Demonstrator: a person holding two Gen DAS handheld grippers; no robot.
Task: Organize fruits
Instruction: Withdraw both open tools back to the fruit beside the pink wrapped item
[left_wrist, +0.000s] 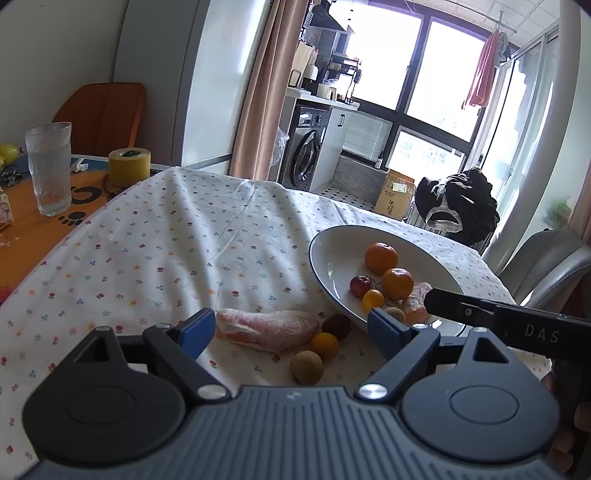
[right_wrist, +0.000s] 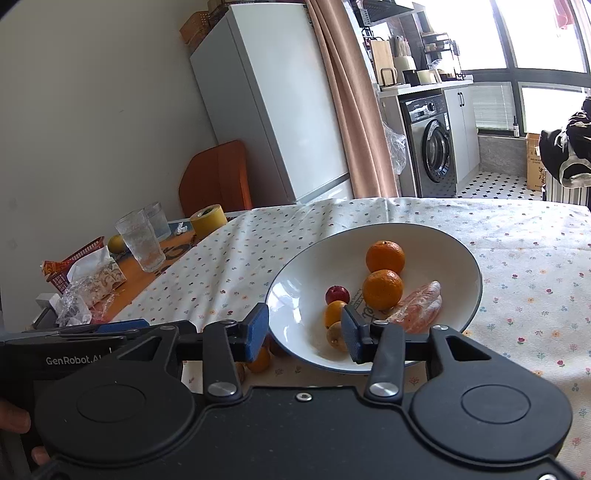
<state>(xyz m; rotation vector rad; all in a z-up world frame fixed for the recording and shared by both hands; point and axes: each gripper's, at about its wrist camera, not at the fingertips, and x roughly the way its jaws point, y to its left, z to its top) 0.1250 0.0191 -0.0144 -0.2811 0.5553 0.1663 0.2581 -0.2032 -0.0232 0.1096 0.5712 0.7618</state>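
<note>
Left gripper (left_wrist: 291, 330): jaws apart, empty, framing the loose fruit, seemingly lined up for a pick.
Right gripper (right_wrist: 304, 336): jaws apart, empty, straddling the bowl's near rim.
White round ceramic bowl (right_wrist: 295, 291): at 1 o'clock on the floral-clothed desk (left_wrist: 166, 251), collecting two oranges, small fruits, one wrapped wedge.
Pink plastic-wrapped pomelo wedge (left_wrist: 267, 328): outside, at the bowl's 8 o'clock, beside three small round fruits.

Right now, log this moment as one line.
left gripper: open, empty | right gripper: open, empty | bowl: six fruits | tablecloth: four fruits
</note>
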